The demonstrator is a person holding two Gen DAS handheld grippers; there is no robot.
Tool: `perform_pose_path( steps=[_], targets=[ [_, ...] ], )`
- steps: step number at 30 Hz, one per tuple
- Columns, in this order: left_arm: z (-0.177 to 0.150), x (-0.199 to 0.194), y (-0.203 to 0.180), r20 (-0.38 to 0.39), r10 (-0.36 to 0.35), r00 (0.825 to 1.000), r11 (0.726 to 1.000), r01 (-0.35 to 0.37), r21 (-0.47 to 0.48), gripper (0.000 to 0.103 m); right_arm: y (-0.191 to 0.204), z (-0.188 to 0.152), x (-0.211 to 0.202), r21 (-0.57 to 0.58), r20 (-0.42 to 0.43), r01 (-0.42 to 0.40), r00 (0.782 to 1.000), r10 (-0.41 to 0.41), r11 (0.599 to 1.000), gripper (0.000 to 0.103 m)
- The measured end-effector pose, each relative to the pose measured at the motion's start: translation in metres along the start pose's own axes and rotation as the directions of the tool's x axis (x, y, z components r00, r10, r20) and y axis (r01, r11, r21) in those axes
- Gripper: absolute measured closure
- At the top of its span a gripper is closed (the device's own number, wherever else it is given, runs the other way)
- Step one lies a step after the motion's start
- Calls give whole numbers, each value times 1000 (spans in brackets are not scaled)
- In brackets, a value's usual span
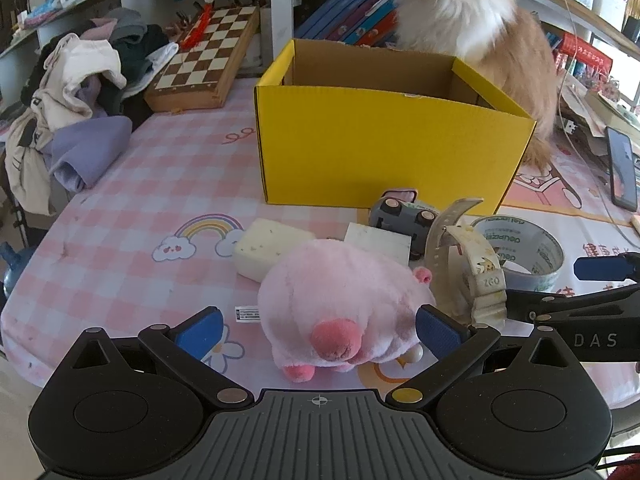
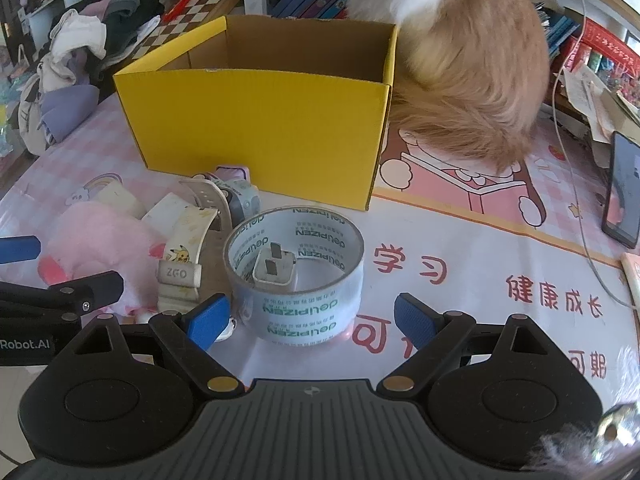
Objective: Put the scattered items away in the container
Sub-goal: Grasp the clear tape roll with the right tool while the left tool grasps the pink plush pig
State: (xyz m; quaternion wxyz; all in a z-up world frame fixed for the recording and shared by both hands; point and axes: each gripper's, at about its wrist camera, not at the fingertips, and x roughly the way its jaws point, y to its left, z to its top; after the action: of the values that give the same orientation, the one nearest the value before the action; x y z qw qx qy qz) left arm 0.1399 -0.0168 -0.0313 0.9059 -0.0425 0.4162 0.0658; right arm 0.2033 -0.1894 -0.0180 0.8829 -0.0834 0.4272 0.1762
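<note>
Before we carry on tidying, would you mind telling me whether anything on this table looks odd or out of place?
Two things. A cat sits on the table right behind the yellow box, pressed against its far corner. And a white plug adapter stands inside the tape roll, prongs up, so lifting the roll may leave it behind.

Pink-checked table (image 1: 132,200): yellow box (image 1: 384,148), plush pig (image 1: 340,300), tape roll (image 2: 296,272), cat (image 1: 500,40).

Bright, even daylight, soft short shadows, strong fisheye bending toward all edges, dark vignette at 1 and 11 o'clock corners, tape roll (image 2: 296,276) sheen, blurred smear at 5 o'clock, right view
</note>
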Motion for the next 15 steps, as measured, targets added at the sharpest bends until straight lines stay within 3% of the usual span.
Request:
perform_pose_path(
  steps=[15],
  targets=[
    [6,16,2,-35,-52,998,997,50,-55,0,-4,13,20,-10,-28,-58,998,57,998,13]
  ],
)
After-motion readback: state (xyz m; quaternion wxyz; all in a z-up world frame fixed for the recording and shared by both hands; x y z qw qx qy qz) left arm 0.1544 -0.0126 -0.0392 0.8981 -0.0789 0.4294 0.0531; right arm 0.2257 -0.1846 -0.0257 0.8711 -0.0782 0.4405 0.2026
